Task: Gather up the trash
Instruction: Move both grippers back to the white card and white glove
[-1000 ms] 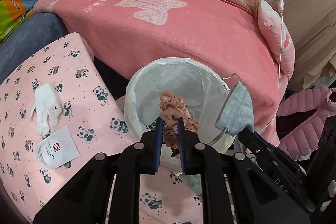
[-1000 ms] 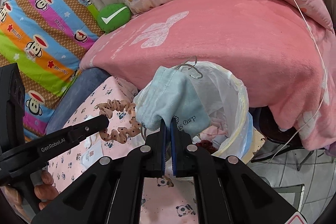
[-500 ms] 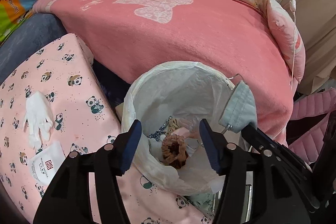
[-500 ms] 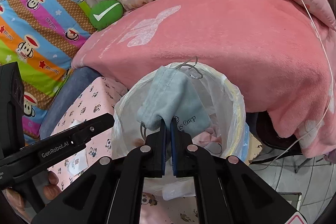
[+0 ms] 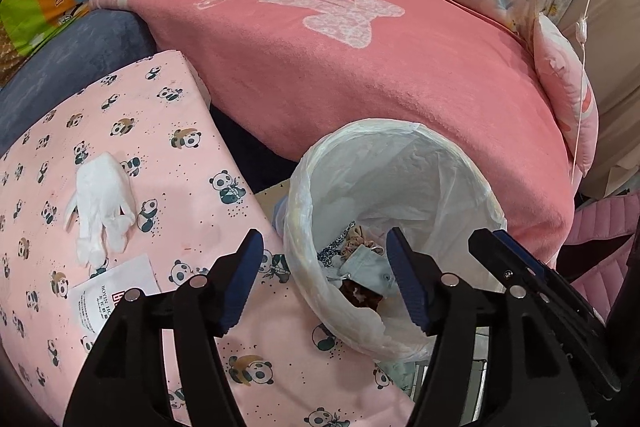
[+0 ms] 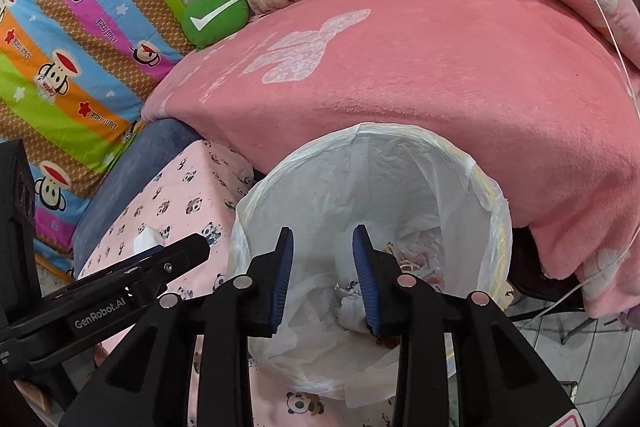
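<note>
The lined bin [image 5: 472, 187] is seen beside the panda-print surface [image 5: 168, 131] and in front of the pink blanket [image 5: 360, 75], and its contents have grown: the pale blue cloth pouch [image 5: 366, 267], gripped 1 second ago above the rim, is now lying inside on the other rubbish, next to the coiled hair tie [image 5: 356, 237] dropped half a second before. The right gripper [image 6: 323, 271], clamped shut on the pouch until now, is held over the bin mouth with its jaws partly parted and nothing between them. The left gripper [image 5: 324, 279] is kept spread wide and empty above the near rim. 2 items are therefore judged delivered. On the panda-print surface, the crumpled white tissue [image 5: 100, 203] and the printed paper sachet [image 5: 114, 291] are left uncollected, so those 2 are judged the remaining pickups.
</note>
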`<state>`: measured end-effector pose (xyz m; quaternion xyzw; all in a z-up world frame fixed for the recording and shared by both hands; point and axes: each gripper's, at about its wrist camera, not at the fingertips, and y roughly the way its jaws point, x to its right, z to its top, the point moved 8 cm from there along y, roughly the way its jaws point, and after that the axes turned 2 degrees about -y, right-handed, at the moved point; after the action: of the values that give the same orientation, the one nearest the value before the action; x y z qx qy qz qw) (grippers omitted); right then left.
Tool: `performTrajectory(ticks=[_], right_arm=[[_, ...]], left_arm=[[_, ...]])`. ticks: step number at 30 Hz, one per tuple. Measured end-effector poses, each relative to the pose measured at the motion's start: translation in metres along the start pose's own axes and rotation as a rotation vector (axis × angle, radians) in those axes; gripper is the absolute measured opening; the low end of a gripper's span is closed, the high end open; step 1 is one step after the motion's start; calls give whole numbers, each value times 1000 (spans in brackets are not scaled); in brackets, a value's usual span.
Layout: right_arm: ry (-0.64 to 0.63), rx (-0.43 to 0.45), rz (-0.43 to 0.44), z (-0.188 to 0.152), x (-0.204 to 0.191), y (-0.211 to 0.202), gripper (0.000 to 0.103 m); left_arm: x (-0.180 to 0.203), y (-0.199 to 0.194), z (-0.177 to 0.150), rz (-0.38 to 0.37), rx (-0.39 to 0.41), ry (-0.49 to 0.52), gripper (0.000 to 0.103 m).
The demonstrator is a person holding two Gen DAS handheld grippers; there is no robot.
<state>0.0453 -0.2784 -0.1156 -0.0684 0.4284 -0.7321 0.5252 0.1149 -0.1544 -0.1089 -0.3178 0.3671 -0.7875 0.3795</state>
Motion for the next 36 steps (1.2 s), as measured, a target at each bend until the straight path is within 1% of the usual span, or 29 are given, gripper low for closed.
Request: performTrajectory(ticks=[4,9,18,29,36], right_arm=[[-2,-1,0,-3,-5,-3,33],[-17,-6,5,-11,-17,-9,33],[-55,-13,19,-26,-41,-17,33],[-102,-37,39,-41,-72,-16,33],[-136,-57,55,-53,-96,-11,33]], left_arm=[[-5,-5,-4,0,1,-14,62],[-13,-13,-9,13,13,-32,69],[-41,-22,-20,41,6,-83,69],[-87,-29,-42,77,-6,-160,69],[-126,-29,-56,106,-21,-228,69]])
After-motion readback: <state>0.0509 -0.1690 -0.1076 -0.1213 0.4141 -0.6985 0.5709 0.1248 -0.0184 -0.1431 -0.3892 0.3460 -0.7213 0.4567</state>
